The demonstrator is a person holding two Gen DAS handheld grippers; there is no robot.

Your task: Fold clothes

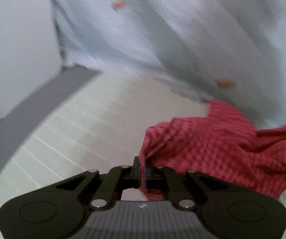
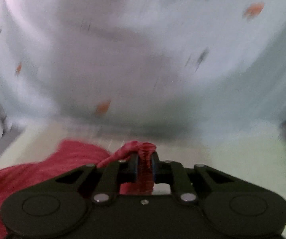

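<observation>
A red checked garment (image 1: 218,147) hangs between my two grippers above a pale table. My left gripper (image 1: 142,167) is shut on its left edge, with the cloth spreading to the right. In the right wrist view the same red garment (image 2: 43,171) trails off to the left, and my right gripper (image 2: 144,159) is shut on a bunched fold of it. Both views are blurred by motion.
A large white cloth with small orange and dark marks (image 1: 162,29) lies heaped at the back of the table; it also fills the right wrist view (image 2: 143,49). The pale table top (image 1: 95,119) shows below it, with a grey edge (image 1: 33,115) at left.
</observation>
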